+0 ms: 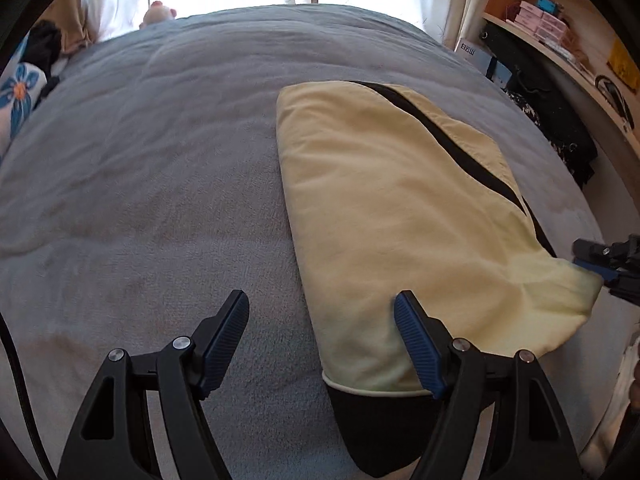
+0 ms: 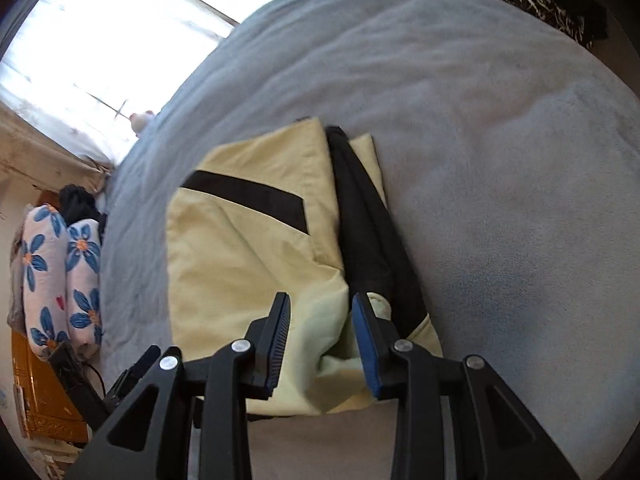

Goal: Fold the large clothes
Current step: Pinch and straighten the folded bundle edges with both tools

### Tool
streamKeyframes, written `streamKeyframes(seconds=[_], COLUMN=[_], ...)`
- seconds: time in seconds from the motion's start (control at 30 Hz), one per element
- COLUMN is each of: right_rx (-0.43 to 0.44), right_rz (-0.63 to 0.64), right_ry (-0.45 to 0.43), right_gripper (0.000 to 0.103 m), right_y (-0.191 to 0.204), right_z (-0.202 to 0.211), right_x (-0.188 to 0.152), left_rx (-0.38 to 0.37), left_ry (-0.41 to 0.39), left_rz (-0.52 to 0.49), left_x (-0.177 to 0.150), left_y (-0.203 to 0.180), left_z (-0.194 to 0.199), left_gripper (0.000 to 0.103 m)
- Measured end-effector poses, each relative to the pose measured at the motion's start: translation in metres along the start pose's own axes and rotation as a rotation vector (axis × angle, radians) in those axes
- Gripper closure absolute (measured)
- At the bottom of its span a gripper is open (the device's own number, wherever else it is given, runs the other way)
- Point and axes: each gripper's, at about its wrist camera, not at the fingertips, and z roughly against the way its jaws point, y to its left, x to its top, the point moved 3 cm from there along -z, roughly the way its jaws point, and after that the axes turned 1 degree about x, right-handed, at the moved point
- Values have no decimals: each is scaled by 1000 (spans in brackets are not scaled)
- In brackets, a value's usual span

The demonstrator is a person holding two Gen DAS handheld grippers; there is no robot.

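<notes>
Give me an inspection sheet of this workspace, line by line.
Surface: grey blanket covering the bed.
Job's things: yellow-and-black garment, folded, lying flat on the blanket.
Clutter: floral pillows beside the bed; plush toy at the far edge.
Grippers: left gripper open, holding nothing; right gripper part open around the garment's near corner.
Cables: black cable at the left view's edge.
Surroundings: bright window, curtains, shelf with boxes.

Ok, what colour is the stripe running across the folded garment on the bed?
Black, on the pale yellow folded garment; the stripe shows best in the right wrist view.
</notes>
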Motion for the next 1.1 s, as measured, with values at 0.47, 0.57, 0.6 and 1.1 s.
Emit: streamKeyframes(seconds=[0.47, 0.57, 0.6, 1.1], right_rx=[35, 14, 18, -32], right_rz=[90, 182, 210, 53], right_ry=[138, 25, -29, -87], right_gripper=[94, 98, 98, 93], right_y=[7, 20, 24, -19], right_z=[-57, -30, -13, -32], right_x=[5, 1, -2, -21], left_rx=[-61, -45, -43, -99], left_ry=[6, -2, -4, 13], left_rz=[20, -1, -11, -79], left_x=[12, 13, 12, -7], left_y=[-6, -11, -13, -45], left_z=[-16, -13, -11, -25], left_gripper=[29, 29, 29, 29])
